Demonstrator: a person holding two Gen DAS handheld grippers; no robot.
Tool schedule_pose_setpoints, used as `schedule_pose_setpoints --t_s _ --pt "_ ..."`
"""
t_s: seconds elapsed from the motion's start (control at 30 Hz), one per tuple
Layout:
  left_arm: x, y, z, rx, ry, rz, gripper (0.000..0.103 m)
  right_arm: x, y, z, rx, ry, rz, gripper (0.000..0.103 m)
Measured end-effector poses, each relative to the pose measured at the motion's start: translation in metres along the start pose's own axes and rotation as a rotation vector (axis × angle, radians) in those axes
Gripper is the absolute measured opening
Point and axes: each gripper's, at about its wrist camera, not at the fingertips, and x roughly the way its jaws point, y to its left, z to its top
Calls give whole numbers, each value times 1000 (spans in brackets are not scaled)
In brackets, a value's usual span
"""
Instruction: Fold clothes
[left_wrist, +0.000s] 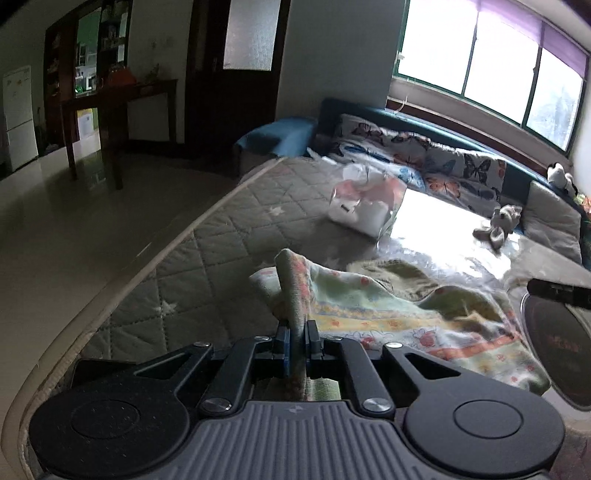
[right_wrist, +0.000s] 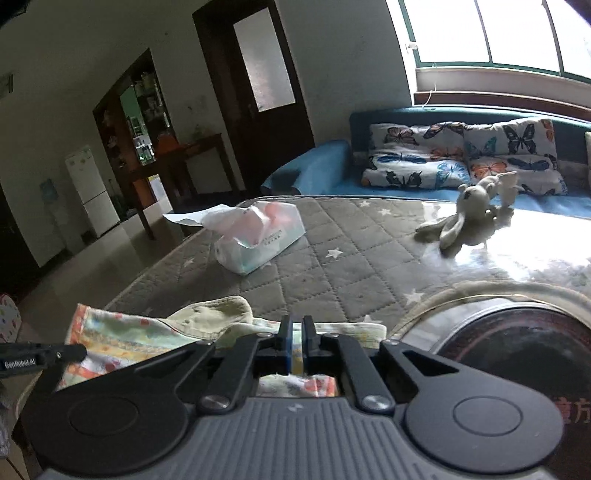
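Observation:
A small pastel garment with stripes and little red prints lies rumpled on the grey quilted mattress. My left gripper is shut on a raised fold of it, which stands up between the jaws. In the right wrist view the same garment spreads to the left, its pale green lining showing. My right gripper is shut on another edge of the cloth, a thin strip pinched between the jaws. The left gripper's tip pokes in at the left edge of that view.
An open tissue pack sits mid-mattress, a grey plush rabbit further right. Butterfly-print pillows line a blue headboard under the window. A round dark object lies close at the right. The mattress edge drops to tiled floor on the left.

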Motion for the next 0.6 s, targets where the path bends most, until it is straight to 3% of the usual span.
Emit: schedule_pose_setpoints --t_s 0.23,0.33,0.37,0.43,0.53,0.6 --pt "6 0 -7 0 51 39 15 4 16 -10 -80 90 30 9" --pt "3 -4 -12 10 59 37 35 1 20 -16 -103 124 49 13" --pt "1 -6 -14 13 60 37 44 0 21 -18 -111 129 51 20" --pt "-3 -11 -18 19 62 35 52 -4 24 -23 -129 146 62 31" --pt "-9 -16 -24 10 66 24 56 -10 29 -30 -160 168 77 36" --pt "-13 -20 -29 8 72 17 61 -15 33 -36 -184 179 88 46"
